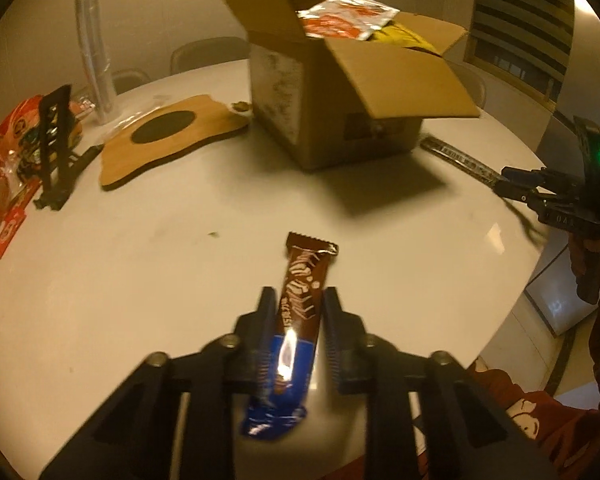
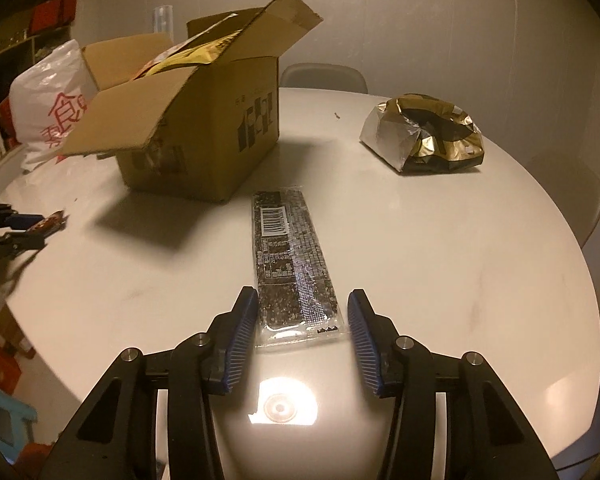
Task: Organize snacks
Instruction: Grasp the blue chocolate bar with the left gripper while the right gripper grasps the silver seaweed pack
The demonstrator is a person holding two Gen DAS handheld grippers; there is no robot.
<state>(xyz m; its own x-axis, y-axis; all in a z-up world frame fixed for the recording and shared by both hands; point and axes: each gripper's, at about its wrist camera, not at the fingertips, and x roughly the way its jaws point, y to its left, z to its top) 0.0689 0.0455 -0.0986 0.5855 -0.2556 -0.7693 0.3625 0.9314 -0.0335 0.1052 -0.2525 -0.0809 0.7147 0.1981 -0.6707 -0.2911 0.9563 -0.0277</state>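
Chocolate bar (image 1: 300, 312): light, slippery foil wrapper, on the near surface (image 1: 140, 260); your left gripper (image 1: 297, 300) has its jaws pinching its near half
Flat dark packet (image 2: 290, 256): thin, stiff, slick film, lying flat, near side of the cardboard box (image 2: 204, 128)
Right gripper (image 2: 303, 304): jaws spread, flanking the packet's near end, not touching
Hold: take the long edges, gently, or the packet may buckle

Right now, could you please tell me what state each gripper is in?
Left gripper: shut on the brown chocolate bar.
Right gripper: open, its fingers either side of the long dark packet, not touching it.
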